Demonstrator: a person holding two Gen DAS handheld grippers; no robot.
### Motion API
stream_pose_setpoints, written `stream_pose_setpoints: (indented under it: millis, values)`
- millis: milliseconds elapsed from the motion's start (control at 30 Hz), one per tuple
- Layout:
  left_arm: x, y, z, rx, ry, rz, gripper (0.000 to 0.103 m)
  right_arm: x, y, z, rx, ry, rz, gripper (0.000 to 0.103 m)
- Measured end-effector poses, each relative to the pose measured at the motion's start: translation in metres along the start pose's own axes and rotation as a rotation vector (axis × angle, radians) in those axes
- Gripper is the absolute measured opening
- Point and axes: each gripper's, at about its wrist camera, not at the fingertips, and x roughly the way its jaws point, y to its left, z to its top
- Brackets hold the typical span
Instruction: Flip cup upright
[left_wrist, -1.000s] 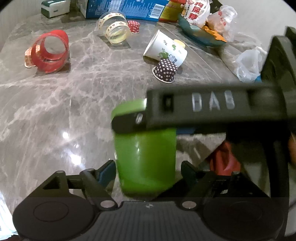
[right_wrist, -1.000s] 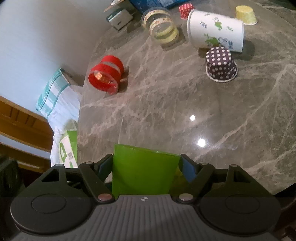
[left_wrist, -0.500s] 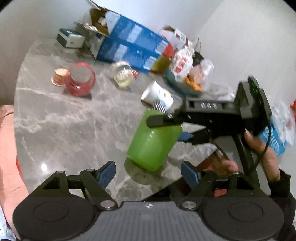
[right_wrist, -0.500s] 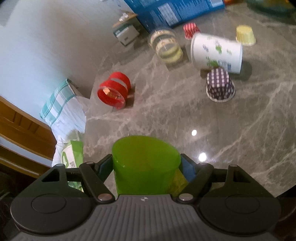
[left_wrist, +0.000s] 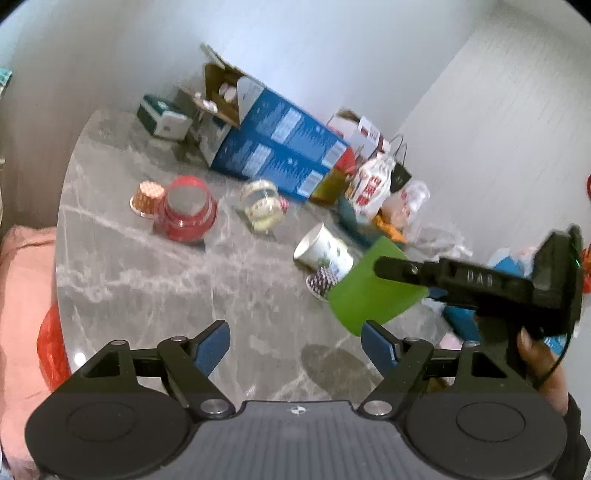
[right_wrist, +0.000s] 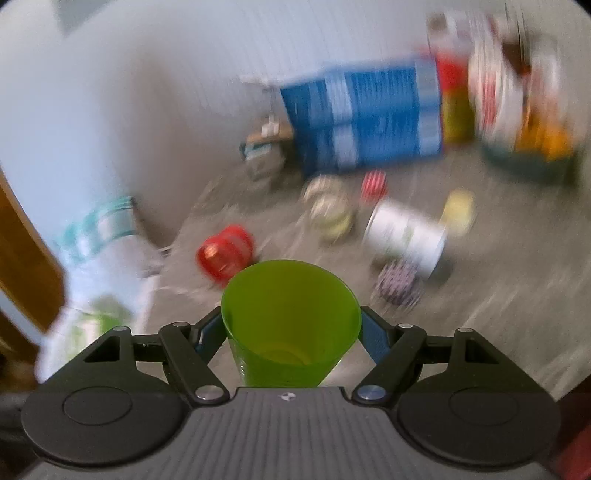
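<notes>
My right gripper (right_wrist: 291, 332) is shut on a green plastic cup (right_wrist: 291, 317) and holds it in the air above the marble table (left_wrist: 166, 295). In the right wrist view I look into its open mouth. In the left wrist view the green cup (left_wrist: 369, 295) hangs tilted, rim toward lower left, with the right gripper (left_wrist: 391, 271) clamped across it. My left gripper (left_wrist: 295, 343) is open and empty, low over the table to the left of the cup.
A white paper cup (left_wrist: 325, 251) lies on its side beside a dotted muffin liner (left_wrist: 321, 280). A red jar (left_wrist: 186, 210) and a clear jar (left_wrist: 262, 206) lie farther back. Blue boxes (left_wrist: 280, 147) and bags (left_wrist: 373, 188) line the wall.
The right gripper has lifted the green cup off the table and rotated it, so its mouth now faces the right camera. The left gripper has pulled back and away.
</notes>
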Motion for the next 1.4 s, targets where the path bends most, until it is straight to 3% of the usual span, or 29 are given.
stream_pose_setpoints:
  millis: [233,467,1400]
  values:
    - [-0.009,-0.012,0.006,0.079,-0.115,-0.021,0.083,-0.018,0.024,-0.019,-0.225,-0.179,-0.075,0.076]
    - [-0.002,-0.021,0.01,0.123,-0.165,0.009,0.083,-0.017,0.022,-0.044,-0.223,-0.246,-0.08,0.076]
    - [0.006,0.012,-0.007,0.066,-0.158,0.064,0.083,0.05,0.032,-0.054,-0.226,-0.163,-0.092,0.076]
